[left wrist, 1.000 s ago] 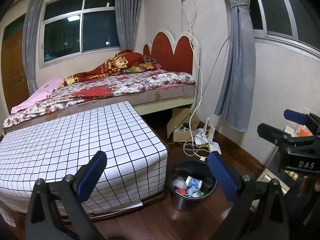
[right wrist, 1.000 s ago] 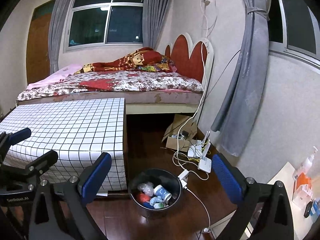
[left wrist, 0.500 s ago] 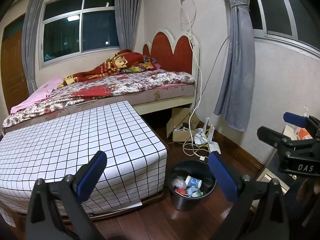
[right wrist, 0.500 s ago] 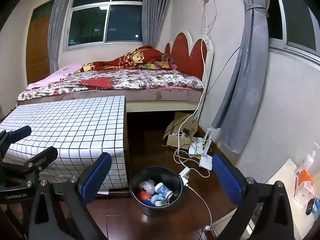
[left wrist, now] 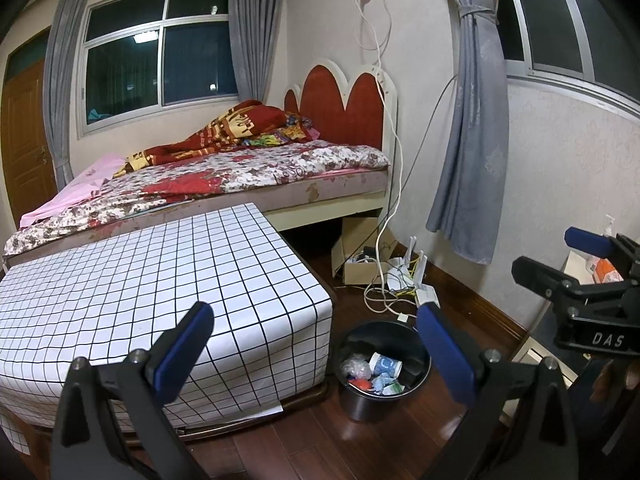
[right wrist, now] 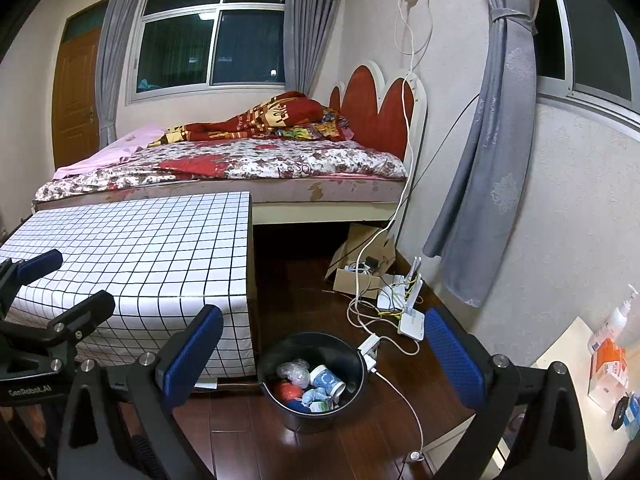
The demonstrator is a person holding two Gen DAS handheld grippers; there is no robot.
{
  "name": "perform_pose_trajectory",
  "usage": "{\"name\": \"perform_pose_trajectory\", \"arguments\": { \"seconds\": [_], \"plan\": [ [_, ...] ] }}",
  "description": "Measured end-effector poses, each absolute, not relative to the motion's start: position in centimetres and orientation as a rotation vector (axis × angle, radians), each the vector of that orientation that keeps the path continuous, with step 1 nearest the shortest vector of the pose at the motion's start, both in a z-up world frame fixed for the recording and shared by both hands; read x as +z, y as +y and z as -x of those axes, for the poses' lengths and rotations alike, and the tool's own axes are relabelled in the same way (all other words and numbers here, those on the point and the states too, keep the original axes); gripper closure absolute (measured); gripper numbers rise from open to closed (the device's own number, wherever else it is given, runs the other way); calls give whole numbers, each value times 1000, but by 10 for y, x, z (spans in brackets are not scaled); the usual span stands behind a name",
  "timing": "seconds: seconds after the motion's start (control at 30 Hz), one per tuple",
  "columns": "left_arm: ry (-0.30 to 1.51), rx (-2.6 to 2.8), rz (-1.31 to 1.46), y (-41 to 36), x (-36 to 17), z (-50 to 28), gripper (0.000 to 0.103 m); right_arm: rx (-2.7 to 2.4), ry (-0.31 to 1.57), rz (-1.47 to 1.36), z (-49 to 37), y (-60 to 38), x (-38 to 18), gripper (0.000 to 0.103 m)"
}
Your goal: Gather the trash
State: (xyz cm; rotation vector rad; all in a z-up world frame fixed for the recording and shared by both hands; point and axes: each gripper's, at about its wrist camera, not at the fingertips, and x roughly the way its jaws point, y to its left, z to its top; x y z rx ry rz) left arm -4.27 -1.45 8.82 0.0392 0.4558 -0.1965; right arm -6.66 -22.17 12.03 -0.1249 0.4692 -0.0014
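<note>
Both views are evenly lit by indoor ceiling light, whose reflection shows as a pale streak in the dark glass of the aluminium-framed window (left wrist: 160, 68) (right wrist: 212, 40); outside it is night. The glossy dark wooden floor (left wrist: 328, 448) (right wrist: 320, 452) carries soft white glare patches. Under the floral-covered bed (left wrist: 248, 172) lies deep shadow. Focus is sharp throughout; fisheye bending curves walls and curtains, and black vignette fills the corners.

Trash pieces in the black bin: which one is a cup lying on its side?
The white paper cup with blue print, tipped over with its opening facing right. The clear crumpled plastic and the red piece in the black round bin are shapeless wads.
</note>
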Motion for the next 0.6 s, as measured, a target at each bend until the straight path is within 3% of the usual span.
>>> {"name": "perform_pose_trajectory", "arguments": {
  "seconds": [0.6],
  "plan": [
    [451,-213,-38,-17,92,44,1,-1,470,125,66,-222,119,1]
  ]
}}
